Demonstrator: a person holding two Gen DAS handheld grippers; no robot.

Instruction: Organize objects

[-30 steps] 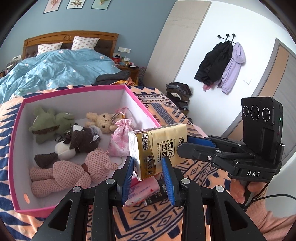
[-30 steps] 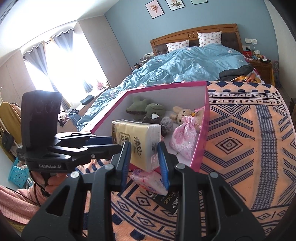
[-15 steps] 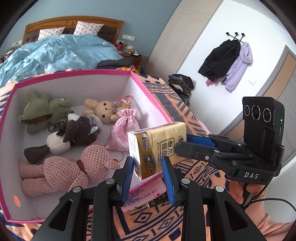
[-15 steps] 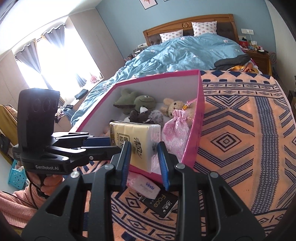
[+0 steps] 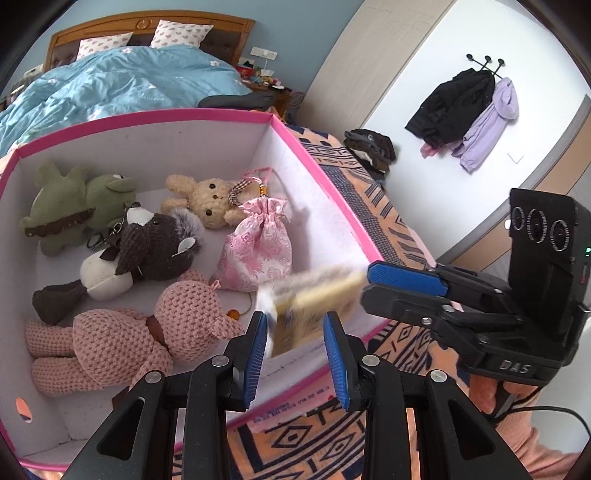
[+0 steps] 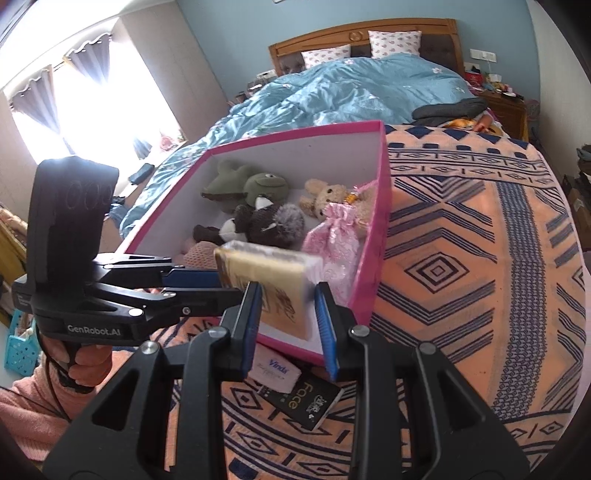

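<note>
walls: blue-grey painted wall | furniture: wooden-headboard bed with blue quilt | window: bright curtained window | hooks: dark and lilac coats

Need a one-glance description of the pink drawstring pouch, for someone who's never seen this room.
On the patterned bedspread stands a pink-rimmed box of plush toys. By its right wall, just in front of the cream bunny, sits the pink drawstring pouch. It alone is shiny floral fabric gathered at the neck, no animal.
</note>
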